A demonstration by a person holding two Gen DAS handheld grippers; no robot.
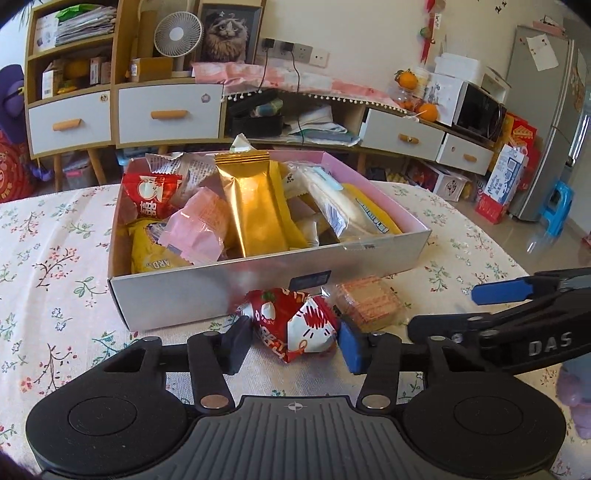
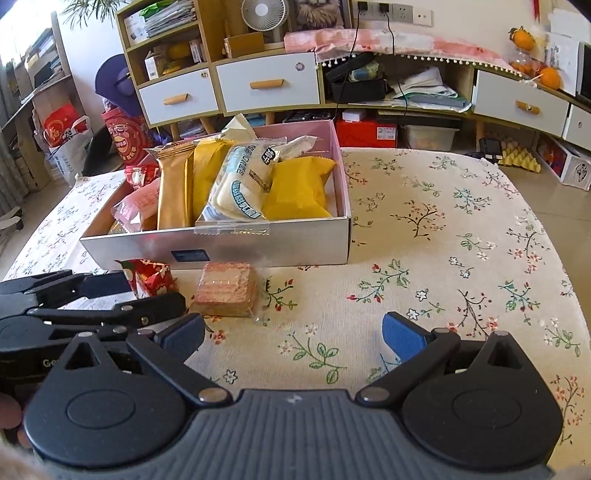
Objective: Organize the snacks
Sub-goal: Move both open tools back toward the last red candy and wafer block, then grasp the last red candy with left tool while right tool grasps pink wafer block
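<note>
A silver box with a pink inside (image 1: pixel 184 295) (image 2: pixel 295 240) stands on the table and holds several wrapped snacks, among them a gold packet (image 1: pixel 255 210) (image 2: pixel 173 192). A red and white snack packet (image 1: pixel 295 328) (image 2: pixel 151 277) lies in front of the box, between the fingers of my left gripper (image 1: pixel 295 341), whose jaws touch its sides. A clear-wrapped wafer pack (image 1: pixel 369 302) (image 2: pixel 227 290) lies just right of it. My right gripper (image 2: pixel 291 338) is open and empty over the tablecloth, right of the wafer pack.
The table has a floral cloth (image 2: pixel 443 258). Behind it stand wooden cabinets with white drawers (image 1: pixel 162 114), a fan (image 1: pixel 177 35), a microwave (image 1: pixel 476 110) and a fridge (image 1: pixel 543 122). The right gripper's fingers show at the right of the left wrist view (image 1: pixel 502 291).
</note>
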